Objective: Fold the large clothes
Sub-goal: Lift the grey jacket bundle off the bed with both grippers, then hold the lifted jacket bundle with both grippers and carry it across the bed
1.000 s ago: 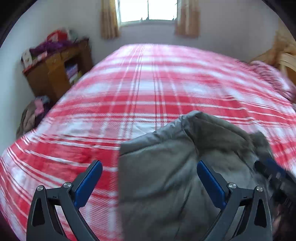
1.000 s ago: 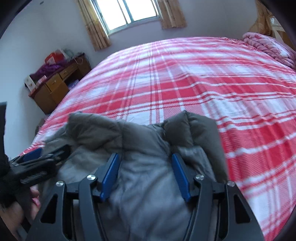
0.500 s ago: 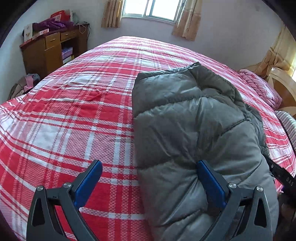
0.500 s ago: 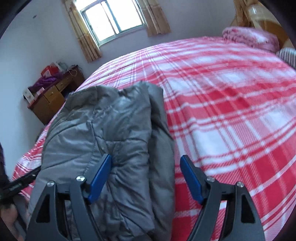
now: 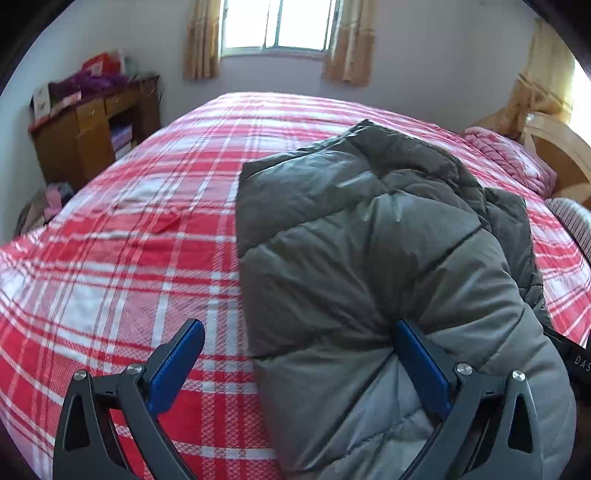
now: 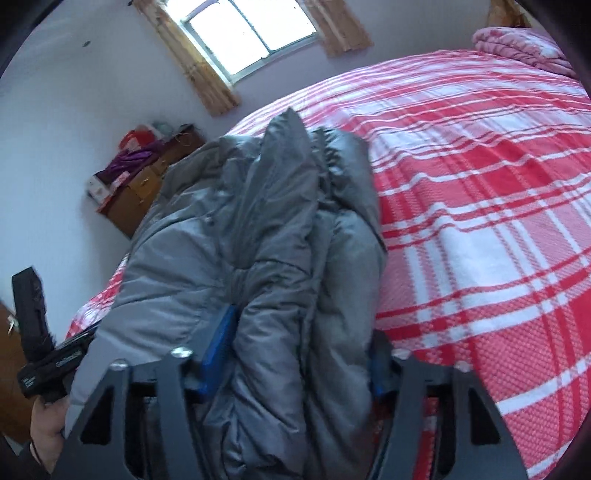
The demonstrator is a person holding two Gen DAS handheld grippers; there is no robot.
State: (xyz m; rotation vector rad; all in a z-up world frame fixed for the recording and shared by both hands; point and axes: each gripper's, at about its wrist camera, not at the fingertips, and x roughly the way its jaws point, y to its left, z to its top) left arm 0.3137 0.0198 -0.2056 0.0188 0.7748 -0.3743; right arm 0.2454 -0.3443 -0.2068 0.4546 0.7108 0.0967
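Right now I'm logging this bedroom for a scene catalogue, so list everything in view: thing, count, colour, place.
Puffer jacket: one, grey, folded on the bed, near edge.
Bedspread: one, red and white plaid, covering the bed.
Quilt: one, pink, bundled at the bed's right end.
Headboard: one, pale wood, behind the quilt.
Cabinet: one, brown wood, left wall, clutter on top.
Clothes pile: one, mixed colours, floor by the cabinet.
Window: one, bright, far wall.
Curtains: two, tan, flanking the window.
Left claw: black with blue pads, open, one pad against the jacket.
Right claw: closing around a jacket fold.
Hand: one, holding the left claw's handle.
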